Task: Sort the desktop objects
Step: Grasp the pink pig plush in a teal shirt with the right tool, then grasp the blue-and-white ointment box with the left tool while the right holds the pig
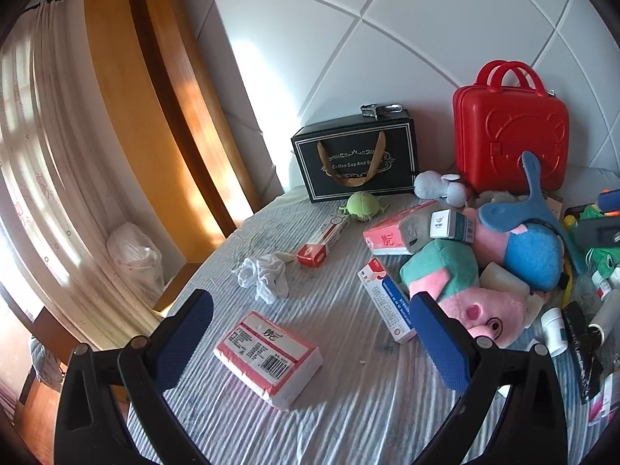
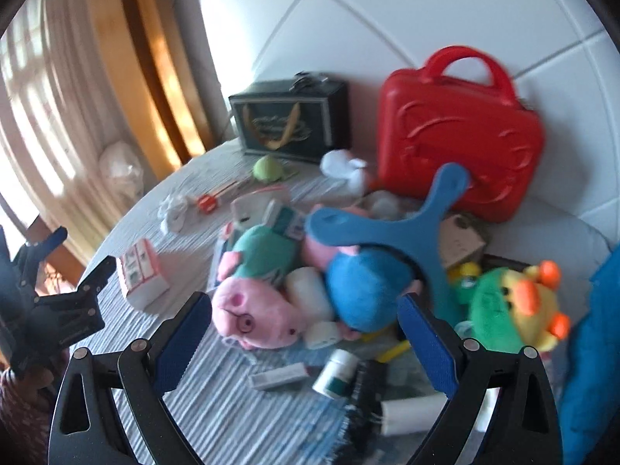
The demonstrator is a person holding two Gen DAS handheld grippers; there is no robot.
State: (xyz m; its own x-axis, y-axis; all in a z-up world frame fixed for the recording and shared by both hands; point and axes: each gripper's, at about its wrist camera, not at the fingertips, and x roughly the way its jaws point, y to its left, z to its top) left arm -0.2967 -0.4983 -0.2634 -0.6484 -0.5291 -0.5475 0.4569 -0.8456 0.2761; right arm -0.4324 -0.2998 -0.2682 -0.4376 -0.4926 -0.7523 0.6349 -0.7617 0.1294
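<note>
Both tools hover with fingers apart over a cluttered striped-cloth tabletop (image 1: pixel 329 407).

The left tool (image 1: pixel 310 343) holds nothing above a pink-and-white tissue pack (image 1: pixel 268 356). The right tool (image 2: pixel 306 343) holds nothing, facing a pink pig plush in green (image 2: pixel 257 298) lying against a blue plush (image 2: pixel 366 294); a red plastic case (image 2: pixel 459 141) stands behind them.

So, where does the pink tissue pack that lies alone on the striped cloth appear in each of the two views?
Left wrist view: the pink tissue pack lies low in the middle, between the open fingers of the left gripper.
Right wrist view: the same pack is at the left, beside the pink pig plush.
Shared landmark: the red case stands against the white wall in both views.
</note>
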